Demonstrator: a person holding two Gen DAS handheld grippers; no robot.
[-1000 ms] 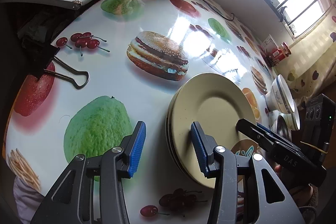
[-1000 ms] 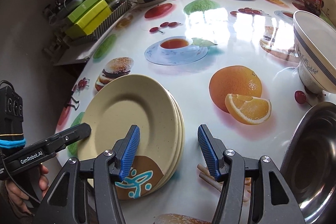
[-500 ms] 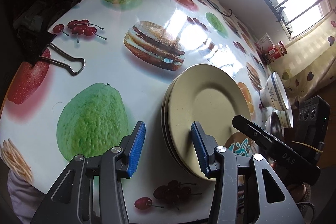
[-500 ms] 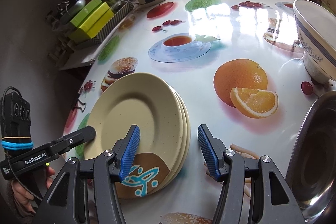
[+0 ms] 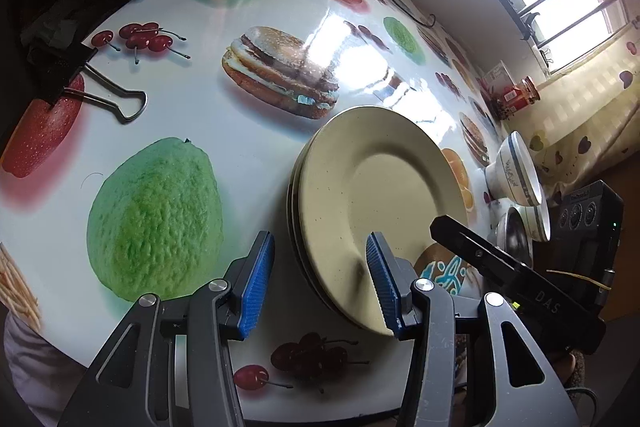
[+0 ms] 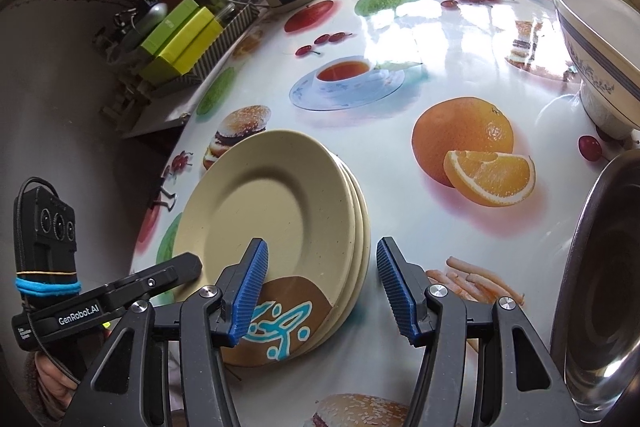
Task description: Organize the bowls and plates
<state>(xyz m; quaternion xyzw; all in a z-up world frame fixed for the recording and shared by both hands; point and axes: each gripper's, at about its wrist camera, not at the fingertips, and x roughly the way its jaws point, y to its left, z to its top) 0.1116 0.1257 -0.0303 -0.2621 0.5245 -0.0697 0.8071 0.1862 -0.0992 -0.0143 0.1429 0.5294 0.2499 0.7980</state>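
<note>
Left wrist view: your left gripper (image 5: pixel 320 283) stands half open astride the near-left rim of the plate stack (image 5: pixel 376 203) — its jaws have just been opening a little, gripping nothing. The stack sits on the printed tablecloth (image 5: pixel 248 131), near the front edge. In the right wrist view, your right gripper (image 6: pixel 322 287) is likewise half open over the opposite rim, pads clear. Settle each pair of pads evenly around the rims before closing — the stacked plates look slippery. The ceramic bowl (image 6: pixel 600 67) and steel bowl (image 6: pixel 600 287) wait to the right.
</note>
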